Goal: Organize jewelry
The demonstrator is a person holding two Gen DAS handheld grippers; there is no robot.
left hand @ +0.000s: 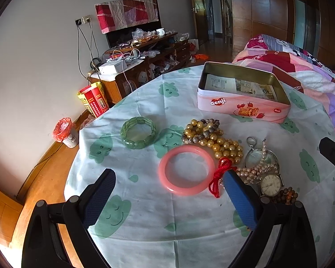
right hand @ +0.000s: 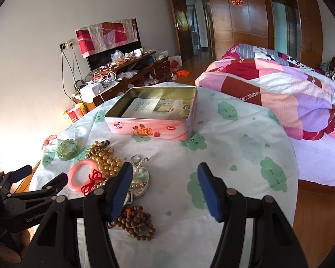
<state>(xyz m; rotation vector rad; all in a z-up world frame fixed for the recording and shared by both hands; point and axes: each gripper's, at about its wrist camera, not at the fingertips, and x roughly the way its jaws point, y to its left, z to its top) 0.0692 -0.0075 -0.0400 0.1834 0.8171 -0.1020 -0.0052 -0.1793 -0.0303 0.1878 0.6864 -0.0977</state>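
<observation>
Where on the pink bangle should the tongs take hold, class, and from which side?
Grip the pink bangle across its bare left rim, one finger inside the ring and one outside, coming from above. It lies flat on the tablecloth, and its right side touches the red cord and gold beads.

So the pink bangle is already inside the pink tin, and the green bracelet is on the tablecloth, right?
Not quite. The pink bangle isn't in the pink tin; it lies on the tablecloth beside the gold beads. The tin holds only paper. The green bracelet is on the tablecloth, as you said. The left wrist view shows this.
</observation>
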